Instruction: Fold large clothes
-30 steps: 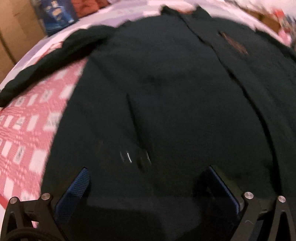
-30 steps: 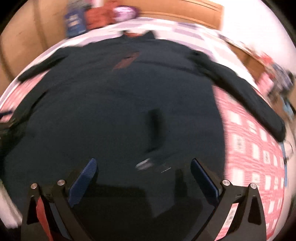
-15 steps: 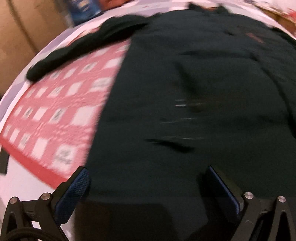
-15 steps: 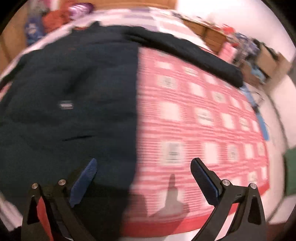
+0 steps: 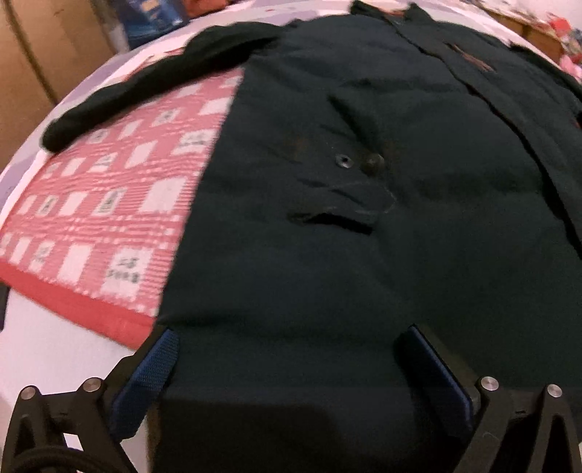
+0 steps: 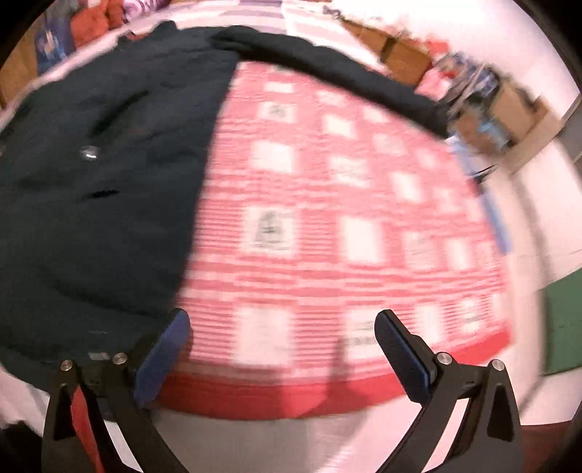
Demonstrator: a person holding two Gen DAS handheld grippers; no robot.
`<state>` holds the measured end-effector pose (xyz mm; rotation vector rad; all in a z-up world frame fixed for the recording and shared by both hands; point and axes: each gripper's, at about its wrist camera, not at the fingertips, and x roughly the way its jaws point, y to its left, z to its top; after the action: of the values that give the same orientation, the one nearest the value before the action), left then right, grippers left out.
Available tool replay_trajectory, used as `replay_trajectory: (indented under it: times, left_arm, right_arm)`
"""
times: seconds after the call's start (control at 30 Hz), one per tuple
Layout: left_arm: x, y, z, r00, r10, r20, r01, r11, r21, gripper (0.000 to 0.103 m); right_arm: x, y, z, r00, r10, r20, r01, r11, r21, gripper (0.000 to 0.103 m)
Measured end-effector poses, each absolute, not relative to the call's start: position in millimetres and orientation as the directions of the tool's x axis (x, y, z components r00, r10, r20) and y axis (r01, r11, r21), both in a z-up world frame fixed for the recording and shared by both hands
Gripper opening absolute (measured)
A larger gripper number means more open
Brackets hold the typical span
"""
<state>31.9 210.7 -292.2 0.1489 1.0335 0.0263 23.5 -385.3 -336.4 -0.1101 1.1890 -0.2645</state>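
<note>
A large dark coat [image 5: 382,203] lies flat, front up, on a red and white checked bedspread [image 5: 109,196]. Its left sleeve [image 5: 152,83] stretches out to the far left; in the right wrist view the coat [image 6: 94,189] fills the left side and the other sleeve [image 6: 338,76] runs to the far right. A pocket flap with two snaps [image 5: 358,162] sits mid-body. My left gripper [image 5: 291,349] is open and empty over the coat's lower left hem. My right gripper [image 6: 280,327] is open and empty over the bedspread [image 6: 327,203], right of the coat's lower edge.
Cardboard boxes [image 5: 40,62] stand at the far left, a blue box [image 5: 149,18] beyond the bed's head. Cluttered boxes and shelves [image 6: 483,105] line the right wall. The bedspread's red border [image 6: 291,393] marks the near bed edge.
Both grippers have swung outward from over the coat's middle: the left toward its lower left edge, the right off the coat over the bare bedspread. Both stayed open.
</note>
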Motion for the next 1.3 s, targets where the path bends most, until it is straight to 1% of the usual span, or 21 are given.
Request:
replay_trajectory:
  times: [0.1,0.17,0.2,0.27,0.33,0.4,0.47,0.63,0.7,0.77,0.83,0.9,1.03,1.17,1.3]
  left_arm:
    - [28.3,220.4,-292.9,0.509,0.122,-0.852,0.020,0.988,0.153,0.103]
    - [26.2,233.2,-302.0,0.478,0.166,-0.862,-0.015,0.983,0.181,0.103]
    - [26.2,238.9,-303.3,0.466,0.170,-0.868,-0.035,0.984,0.174,0.103]
    - [29.9,244.7,-297.5,0.457,0.198,-0.867,-0.073,0.980,0.185,0.103]
    - [35.3,237.7,-289.5,0.476,0.199,-0.857,-0.055,0.979,0.197,0.103]
    - [44.2,225.6,-282.2,0.495,0.182,-0.850,-0.029,0.981,0.193,0.103]
    - [56.2,208.1,-274.2,0.523,0.152,-0.838,0.002,0.984,0.180,0.103]
    - [93.9,153.3,-261.5,0.577,0.030,-0.816,0.069,0.994,0.086,0.103]
    - [106.2,129.1,-261.0,0.590,-0.015,-0.807,0.105,0.993,0.058,0.103]
    - [115.5,110.2,-263.9,0.594,-0.047,-0.803,0.138,0.989,0.044,0.103]
    - [124.8,89.5,-269.3,0.591,-0.083,-0.803,0.173,0.985,0.025,0.103]
    - [131.4,72.3,-271.9,0.587,-0.109,-0.802,0.197,0.980,0.011,0.103]
    - [143.7,49.0,-276.5,0.582,-0.135,-0.802,0.233,0.973,0.005,0.103]
    - [169.0,29.3,-282.3,0.567,-0.120,-0.815,0.248,0.968,0.030,0.103]
    - [219.5,12.4,-277.2,0.572,-0.096,-0.814,0.216,0.976,0.038,0.103]
  right_arm:
    - [24.5,-381.2,-328.4,0.378,-0.212,-0.901,0.142,0.975,-0.170,0.103]
    - [26.1,-347.0,-325.2,0.409,-0.171,-0.896,0.115,0.984,-0.136,0.103]
    - [30.0,-336.9,-327.3,0.426,-0.136,-0.894,0.082,0.990,-0.111,0.103]
    - [33.5,-322.2,-336.4,0.401,-0.117,-0.909,0.040,0.993,-0.110,0.103]
    - [42.6,-320.1,-344.3,0.375,-0.118,-0.920,0.068,0.993,-0.100,0.103]
    - [54.1,-332.5,-333.2,0.408,-0.107,-0.907,0.152,0.987,-0.048,0.103]
    - [73.0,-345.9,-319.3,0.449,-0.087,-0.889,0.197,0.980,0.003,0.103]
    - [128.1,-350.4,-290.0,0.479,-0.066,-0.875,0.221,0.974,0.047,0.103]
    - [146.3,-354.1,-279.7,0.518,-0.058,-0.853,0.232,0.970,0.075,0.103]
    - [164.3,-345.5,-276.3,0.539,-0.032,-0.841,0.242,0.963,0.118,0.103]
    - [191.0,-363.6,-285.0,0.541,0.006,-0.841,0.256,0.951,0.171,0.103]
    - [201.8,-361.5,-292.1,0.539,-0.004,-0.842,0.263,0.951,0.164,0.103]
    - [213.1,-347.4,-310.0,0.585,-0.104,-0.804,0.291,0.953,0.089,0.103]
    - [237.0,-351.4,-329.9,0.543,-0.148,-0.827,0.290,0.957,0.019,0.103]
    - [252.0,-353.1,-319.7,0.573,-0.180,-0.799,0.253,0.967,-0.036,0.103]
